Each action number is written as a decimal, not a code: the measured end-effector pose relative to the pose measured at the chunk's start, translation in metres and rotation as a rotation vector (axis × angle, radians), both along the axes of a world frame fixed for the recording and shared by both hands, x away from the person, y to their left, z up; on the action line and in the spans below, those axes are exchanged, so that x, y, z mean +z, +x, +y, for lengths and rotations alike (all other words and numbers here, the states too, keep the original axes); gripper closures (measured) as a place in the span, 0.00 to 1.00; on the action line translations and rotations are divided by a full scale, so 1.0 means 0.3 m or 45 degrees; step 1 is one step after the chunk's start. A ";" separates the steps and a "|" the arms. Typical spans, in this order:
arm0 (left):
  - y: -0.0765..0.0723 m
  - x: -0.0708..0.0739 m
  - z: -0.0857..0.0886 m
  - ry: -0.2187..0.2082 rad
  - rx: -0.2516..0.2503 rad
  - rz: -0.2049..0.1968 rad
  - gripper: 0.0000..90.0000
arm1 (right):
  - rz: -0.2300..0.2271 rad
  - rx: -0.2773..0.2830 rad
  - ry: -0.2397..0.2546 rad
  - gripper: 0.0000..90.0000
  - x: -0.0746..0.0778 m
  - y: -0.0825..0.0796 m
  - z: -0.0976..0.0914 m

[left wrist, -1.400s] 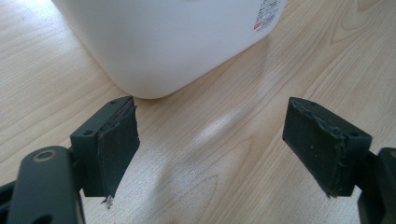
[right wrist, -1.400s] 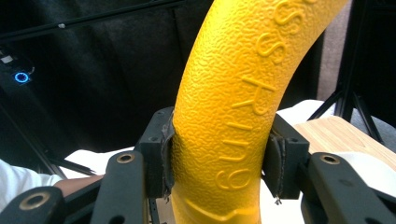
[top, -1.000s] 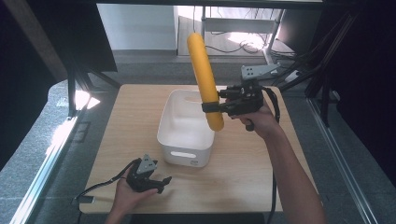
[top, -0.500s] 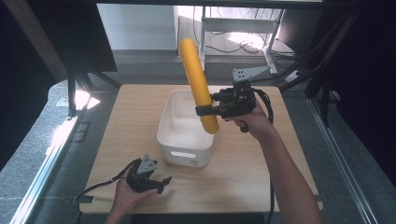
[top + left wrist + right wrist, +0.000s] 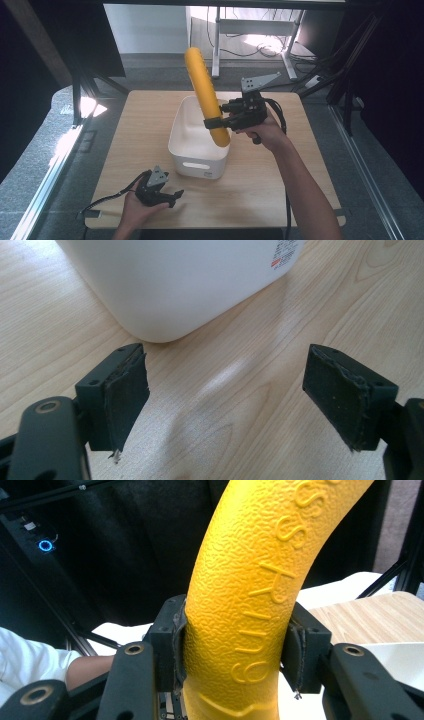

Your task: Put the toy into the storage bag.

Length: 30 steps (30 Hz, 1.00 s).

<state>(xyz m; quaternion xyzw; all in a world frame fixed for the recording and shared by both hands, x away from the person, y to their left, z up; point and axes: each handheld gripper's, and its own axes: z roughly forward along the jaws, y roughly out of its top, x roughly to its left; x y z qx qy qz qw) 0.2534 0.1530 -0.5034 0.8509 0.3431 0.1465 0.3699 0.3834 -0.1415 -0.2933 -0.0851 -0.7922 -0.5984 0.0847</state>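
Observation:
A long yellow foam roller [image 5: 205,97] stands nearly upright above the white bin [image 5: 181,150], leaning a little to the upper left. My right gripper [image 5: 216,123] is shut on its lower part, just over the bin's right rim. In the right gripper view both pads press into the textured yellow roller [image 5: 240,605], which bears raised lettering. My left gripper [image 5: 172,196] rests on the table near the front edge, just in front of the bin, jaws open. In the left gripper view its pads [image 5: 127,395] stand wide apart with bare wood between them and the bin's corner [image 5: 165,285] ahead.
The wooden table [image 5: 280,185] has open room to the right of the bin and along its left side. Dark frame posts [image 5: 77,95] stand at the back left, and cables and a desk leg lie on the floor behind.
My right gripper has carried the roller leftward, from beyond the bin's right rim to over it. The left gripper has stayed in place.

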 end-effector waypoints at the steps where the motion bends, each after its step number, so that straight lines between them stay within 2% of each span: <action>1: 0.000 -0.001 -0.001 -0.001 0.001 -0.002 0.20 | 0.005 0.009 -0.005 0.56 -0.005 0.001 0.005; 23: -0.005 -0.004 -0.004 -0.012 0.007 0.000 0.20 | 0.038 0.058 -0.061 0.56 -0.084 0.022 0.040; 30: -0.004 -0.005 -0.004 0.000 0.001 0.002 0.20 | 0.051 0.071 -0.075 0.56 -0.108 0.029 0.046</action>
